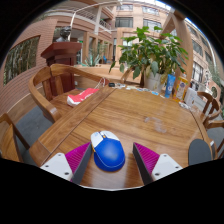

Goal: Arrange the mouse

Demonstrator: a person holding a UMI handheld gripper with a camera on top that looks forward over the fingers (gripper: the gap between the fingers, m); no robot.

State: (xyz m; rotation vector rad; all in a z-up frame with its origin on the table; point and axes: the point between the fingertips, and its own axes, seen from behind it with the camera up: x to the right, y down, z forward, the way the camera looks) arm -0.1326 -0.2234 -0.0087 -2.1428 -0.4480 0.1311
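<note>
I have the gripper (109, 160) low over a wooden table (140, 115), and its two fingers come up from the bottom of my view with their magenta pads (76, 156) facing inward. Between them sits the mouse (108, 152), blue on its rounded back with a white front edge showing at the far end. It rests on the table planks, and I can see a thin strip of wood on either side between the mouse and each pad, so the jaws are released and merely flank it, not pressing on it. The mouse lies roughly centred in the gap, perhaps a shade nearer the left finger, with its long axis running about along the fingers. Beyond the fingertips the table stretches away, its boards bare for a good way ahead. Farther out and to the left of the jaws a red and white object (81, 96) lies on a wooden bench or chair seat at the table's edge; I cannot tell what it is. Well beyond the jaws and to the right, a leafy potted plant (152, 48) stands at the far end of the table, with a couple of bottle-like items (170, 84) just beside it that I cannot tell apart. Wooden chairs (50, 82) stand around the table, and a brick building with windows rises behind everything.
</note>
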